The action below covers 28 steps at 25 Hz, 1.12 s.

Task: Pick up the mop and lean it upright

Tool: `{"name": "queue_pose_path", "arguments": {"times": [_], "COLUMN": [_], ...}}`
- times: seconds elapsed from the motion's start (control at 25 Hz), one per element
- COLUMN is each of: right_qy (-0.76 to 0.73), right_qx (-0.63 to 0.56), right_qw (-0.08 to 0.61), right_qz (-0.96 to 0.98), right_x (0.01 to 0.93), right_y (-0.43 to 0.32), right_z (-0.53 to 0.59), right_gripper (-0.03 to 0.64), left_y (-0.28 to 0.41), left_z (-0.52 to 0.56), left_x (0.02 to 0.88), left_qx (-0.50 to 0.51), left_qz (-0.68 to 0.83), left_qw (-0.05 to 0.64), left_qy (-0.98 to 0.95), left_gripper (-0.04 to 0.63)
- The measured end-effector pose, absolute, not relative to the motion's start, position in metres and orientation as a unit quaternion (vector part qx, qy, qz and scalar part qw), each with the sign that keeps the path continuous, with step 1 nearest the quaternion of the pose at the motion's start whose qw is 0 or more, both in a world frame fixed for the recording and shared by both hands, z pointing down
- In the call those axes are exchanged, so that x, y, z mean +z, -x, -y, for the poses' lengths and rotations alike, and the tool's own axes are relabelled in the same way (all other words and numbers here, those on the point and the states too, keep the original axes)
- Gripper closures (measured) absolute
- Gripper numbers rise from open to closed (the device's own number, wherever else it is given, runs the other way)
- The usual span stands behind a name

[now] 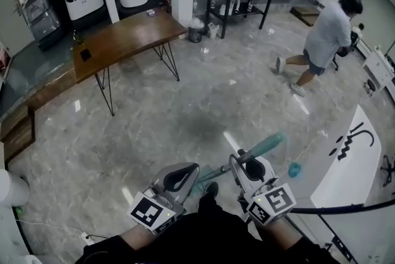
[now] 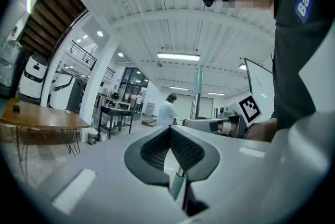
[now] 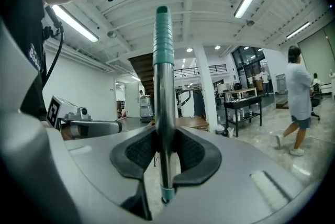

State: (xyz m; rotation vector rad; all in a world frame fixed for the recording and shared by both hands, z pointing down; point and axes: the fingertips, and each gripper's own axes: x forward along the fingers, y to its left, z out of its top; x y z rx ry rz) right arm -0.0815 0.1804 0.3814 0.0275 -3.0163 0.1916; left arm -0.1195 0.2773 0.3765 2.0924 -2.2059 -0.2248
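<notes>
Both tongs are seen pinching the mop pole (image 3: 165, 87), right tongs (image 3: 166, 139) nearer its teal grip (image 3: 163, 34) than left tongs (image 2: 170, 134); its long axis is judged near upright.

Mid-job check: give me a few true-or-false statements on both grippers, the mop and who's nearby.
1. The right gripper is clamped on the mop handle. True.
2. The left gripper has its jaws wide apart. False: their tips meet.
3. The grip at the handle's end is red. False: it is teal.
4. A person in a light shirt is mid-stride on the floor. True.
5. The wooden table stands at the head view's right. False: it is at the upper left.
</notes>
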Motion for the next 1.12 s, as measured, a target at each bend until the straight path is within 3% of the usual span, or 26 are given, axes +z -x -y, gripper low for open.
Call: {"name": "queue_pose_path", "arguments": {"times": [0.48,1.12], "right_qy": [0.087,-0.123], "right_qx": [0.074,0.034], "right_qw": [0.063,0.079], "right_qz": [0.991,0.989], "right_x": [0.393,0.393], "right_y": [0.208,0.362], "right_z": [-0.069,0.104], "right_gripper": [0.517,0.517], "left_y": [0.233,0.436], "left_z": [-0.146,-0.013], "left_x": [0.371,0.376], "left_qx": [-0.054,-0.079], "left_qz": [0.771,0.672], "left_qw": [0.055,0.064], "left_qy": [-0.633,-0.733], "left_gripper": [0.575,0.577]}}
